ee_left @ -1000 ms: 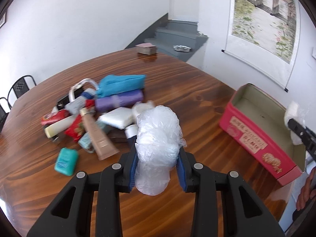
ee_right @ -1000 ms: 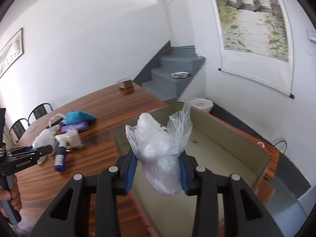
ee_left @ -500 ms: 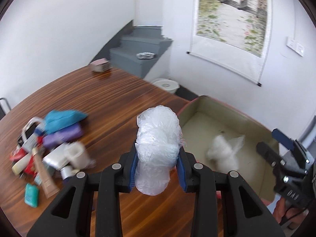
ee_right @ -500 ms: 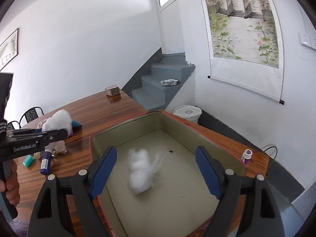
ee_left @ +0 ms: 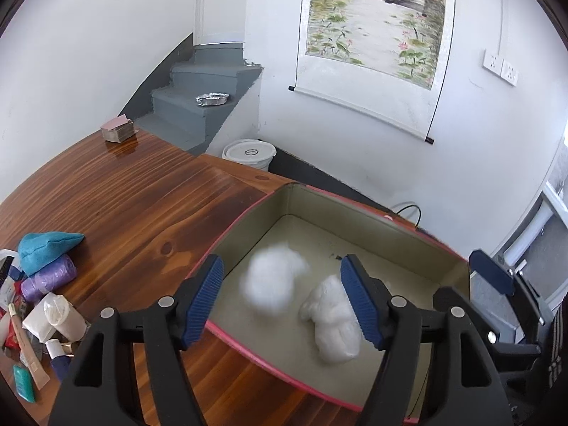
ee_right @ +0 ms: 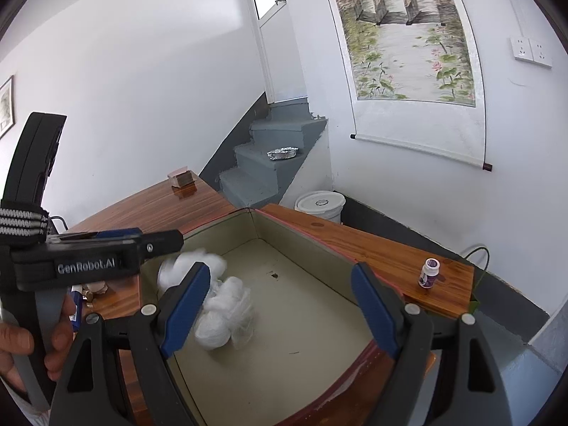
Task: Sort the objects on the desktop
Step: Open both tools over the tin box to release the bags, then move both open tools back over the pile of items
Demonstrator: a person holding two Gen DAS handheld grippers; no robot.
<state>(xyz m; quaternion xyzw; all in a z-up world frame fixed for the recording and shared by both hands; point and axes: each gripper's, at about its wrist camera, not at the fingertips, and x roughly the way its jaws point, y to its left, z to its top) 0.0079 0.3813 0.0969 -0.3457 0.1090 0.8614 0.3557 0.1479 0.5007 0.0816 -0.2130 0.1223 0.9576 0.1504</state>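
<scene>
My left gripper hangs over the red box with the beige inside. Its jaws are opening, and a white plastic bag bundle, blurred, is dropping free between and below them, touching neither pad. A second white bag bundle lies on the box floor. My right gripper stands open over the same box with nothing between its fingers. In the right wrist view the resting bundle sits behind the left finger and the falling one is beside the left gripper's fingers.
A pile of small things lies on the wooden table left of the box: a blue pouch, a purple roll, tubes and a teal packet. A small bottle stands right of the box. A little wooden box sits at the far edge.
My left gripper swung right from the pile to over the box and let go of its bag. My right gripper opened and dropped its bag, which now rests on the box floor.
</scene>
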